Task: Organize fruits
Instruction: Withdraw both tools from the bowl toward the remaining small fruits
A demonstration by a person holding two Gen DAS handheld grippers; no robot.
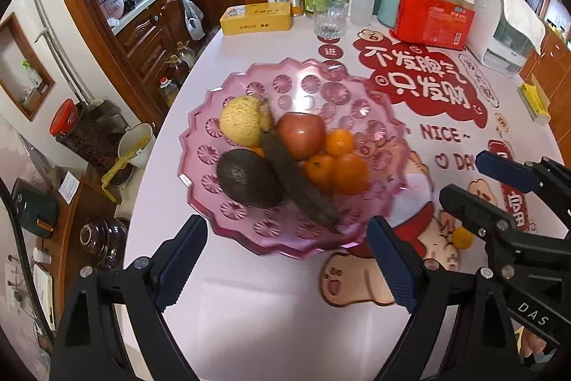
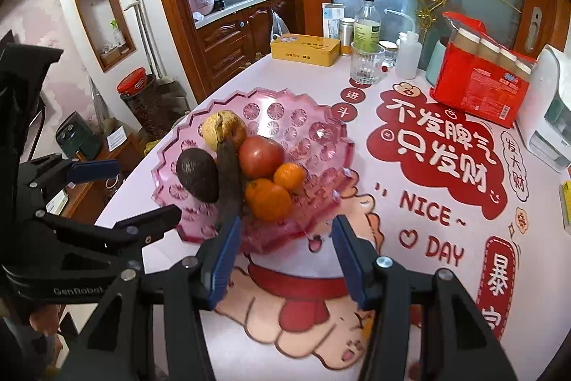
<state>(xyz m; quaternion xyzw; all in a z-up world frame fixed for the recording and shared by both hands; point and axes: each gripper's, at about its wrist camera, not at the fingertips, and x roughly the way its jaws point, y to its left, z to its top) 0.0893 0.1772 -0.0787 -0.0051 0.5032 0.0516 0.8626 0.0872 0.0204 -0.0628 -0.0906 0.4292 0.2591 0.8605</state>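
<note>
The pink fruit bowl (image 1: 285,238) stands on the white table (image 1: 249,309) and holds a yellow pear (image 1: 242,120), a red apple (image 1: 301,134), a dark avocado (image 1: 246,177), a blackened banana (image 1: 296,181) and three oranges (image 1: 349,174). One small orange fruit (image 1: 463,237) lies on the table beside the bowl. The left gripper (image 1: 285,266) hovers near the bowl with its jaws wide apart and empty. The right gripper (image 2: 285,259) also has its jaws apart, with nothing between them.

Pink fruit bowl (image 2: 321,138) holds fruit beyond the empty, parted right gripper (image 2: 285,256)
</note>
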